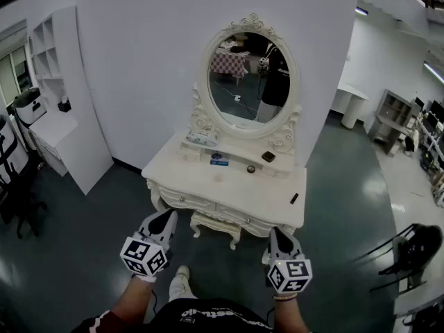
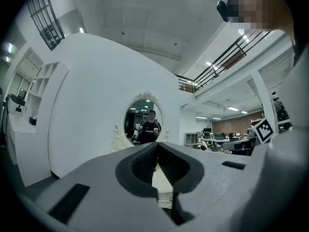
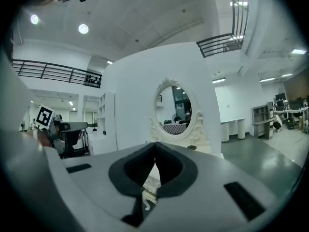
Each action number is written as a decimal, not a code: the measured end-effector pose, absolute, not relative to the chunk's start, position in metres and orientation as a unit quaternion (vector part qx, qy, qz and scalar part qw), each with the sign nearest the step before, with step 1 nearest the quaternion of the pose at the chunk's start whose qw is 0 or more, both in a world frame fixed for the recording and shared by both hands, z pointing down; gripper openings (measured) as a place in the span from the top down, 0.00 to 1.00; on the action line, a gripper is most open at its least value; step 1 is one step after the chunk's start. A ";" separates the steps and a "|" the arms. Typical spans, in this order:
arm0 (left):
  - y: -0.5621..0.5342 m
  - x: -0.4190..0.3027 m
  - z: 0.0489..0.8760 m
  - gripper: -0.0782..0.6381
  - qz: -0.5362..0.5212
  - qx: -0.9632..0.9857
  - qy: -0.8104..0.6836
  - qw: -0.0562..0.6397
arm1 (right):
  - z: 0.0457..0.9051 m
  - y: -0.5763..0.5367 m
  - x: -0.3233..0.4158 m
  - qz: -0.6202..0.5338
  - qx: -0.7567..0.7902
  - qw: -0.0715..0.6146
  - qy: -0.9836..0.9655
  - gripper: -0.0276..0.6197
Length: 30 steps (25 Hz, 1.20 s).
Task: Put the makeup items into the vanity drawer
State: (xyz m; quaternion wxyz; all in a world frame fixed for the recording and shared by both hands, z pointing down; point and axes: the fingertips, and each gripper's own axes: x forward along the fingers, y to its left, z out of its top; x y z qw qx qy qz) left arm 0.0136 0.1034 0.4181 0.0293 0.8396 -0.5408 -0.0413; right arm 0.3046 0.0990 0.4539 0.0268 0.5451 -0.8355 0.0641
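Fully pinched shut, nothing gripped: left gripper (image 1: pixel 165 217) at lower left, right gripper (image 1: pixel 276 233) at lower right, just short of the ornate white vanity table (image 1: pixel 201 180). Sitting on top mid-frame: small blue box (image 1: pixel 219 159), black compact (image 1: pixel 268 157), black tube (image 1: pixel 294 198) by the right edge. White drawer fronts (image 1: pixel 182 200) closed.

The vanity (image 1: pixel 208 186) and its carved mirror frame (image 1: pixel 253 25) are showing creamy white against a white wall (image 1: pixel 139 61) and a glossy, dark teal-grey floor (image 1: pixel 83 241). On top, a small box (image 1: pixel 219 159) is looking blue, perhaps with white, and a slim stick (image 1: pixel 294 198) is reading black. The left gripper (image 1: pixel 165 219) and right gripper (image 1: pixel 277 234) are wearing pale grey shells, dark pads (image 2: pixel 141 166) and black-and-white square-patterned cubes (image 1: pixel 144 255).
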 end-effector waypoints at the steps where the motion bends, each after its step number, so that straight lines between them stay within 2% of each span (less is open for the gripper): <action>1: 0.105 0.013 0.419 0.88 -0.039 0.839 -0.542 0.026 | 0.454 0.100 0.304 0.063 0.545 0.027 -0.836 0.97; 14: 0.117 0.010 0.422 0.88 -0.040 0.837 -0.546 0.020 | 0.454 0.108 0.302 0.048 0.545 0.035 -0.837 0.97; 30: 0.082 0.051 0.421 0.88 -0.053 0.868 -0.491 0.041 | 0.438 0.115 0.311 0.041 0.523 0.020 -0.851 0.95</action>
